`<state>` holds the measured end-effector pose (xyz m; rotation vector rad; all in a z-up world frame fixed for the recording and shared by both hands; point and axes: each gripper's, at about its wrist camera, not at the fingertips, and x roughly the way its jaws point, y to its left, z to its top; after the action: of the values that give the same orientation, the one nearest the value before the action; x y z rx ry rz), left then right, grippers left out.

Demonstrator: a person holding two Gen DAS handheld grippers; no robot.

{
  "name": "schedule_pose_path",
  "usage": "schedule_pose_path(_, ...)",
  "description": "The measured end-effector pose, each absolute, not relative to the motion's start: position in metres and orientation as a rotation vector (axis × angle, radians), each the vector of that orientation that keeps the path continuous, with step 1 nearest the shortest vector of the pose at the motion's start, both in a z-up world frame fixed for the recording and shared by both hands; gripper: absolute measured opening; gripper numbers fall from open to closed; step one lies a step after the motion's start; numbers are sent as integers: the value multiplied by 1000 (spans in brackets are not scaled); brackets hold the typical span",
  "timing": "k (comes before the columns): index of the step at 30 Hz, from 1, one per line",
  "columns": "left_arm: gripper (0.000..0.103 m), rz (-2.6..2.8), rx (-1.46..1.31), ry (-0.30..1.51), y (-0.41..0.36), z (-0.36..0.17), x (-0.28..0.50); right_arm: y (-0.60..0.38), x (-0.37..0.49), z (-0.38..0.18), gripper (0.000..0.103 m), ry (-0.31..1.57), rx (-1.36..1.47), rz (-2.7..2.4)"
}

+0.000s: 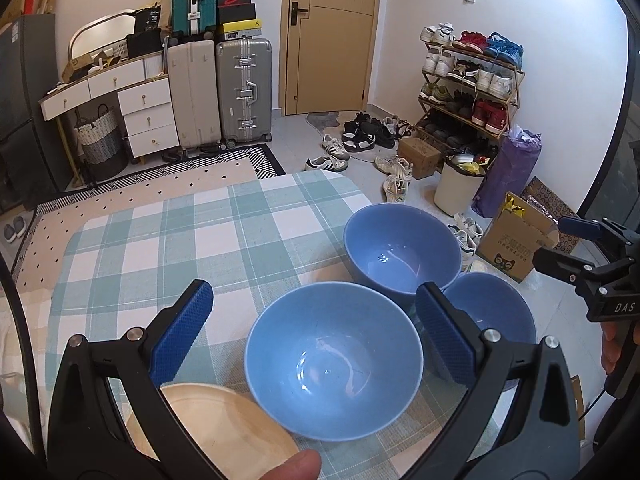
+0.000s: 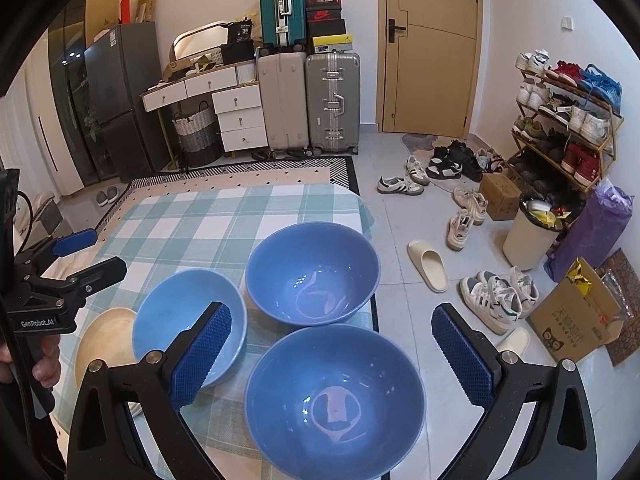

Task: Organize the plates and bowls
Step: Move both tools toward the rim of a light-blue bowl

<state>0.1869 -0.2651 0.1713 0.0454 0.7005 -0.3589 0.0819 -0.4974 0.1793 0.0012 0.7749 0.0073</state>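
Observation:
Three blue bowls stand close together on the checked tablecloth point(image 1: 168, 240). In the left wrist view, my left gripper point(image 1: 314, 296) is open and hovers just above the nearest bowl point(image 1: 334, 360), one finger on each side of it. A wooden plate point(image 1: 212, 428) lies to the left of that bowl. In the right wrist view, my right gripper point(image 2: 332, 314) is open above the bowl point(image 2: 334, 400) at the table's right edge. The third bowl point(image 2: 312, 274) sits farther back. Neither gripper holds anything. The same wooden plate point(image 2: 106, 340) shows at the left.
The table's right edge drops to a tiled floor strewn with shoes point(image 2: 496, 296) and a cardboard box point(image 2: 576, 320). A bin point(image 2: 528, 236), shoe rack point(image 2: 568, 120), suitcases point(image 2: 332, 100) and white drawers point(image 2: 240, 116) line the room. The far half of the cloth point(image 2: 208, 216) carries nothing.

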Motion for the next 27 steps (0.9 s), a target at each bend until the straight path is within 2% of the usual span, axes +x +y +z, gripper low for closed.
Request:
schedule_pose_path(14,101,-396,48,762,-294,150,253,-534,122,163,102,832,33,-63)
schedule_pose_path(27,101,-383,47,832,-304,104,313,-551,164,133,102,883,62,-86)
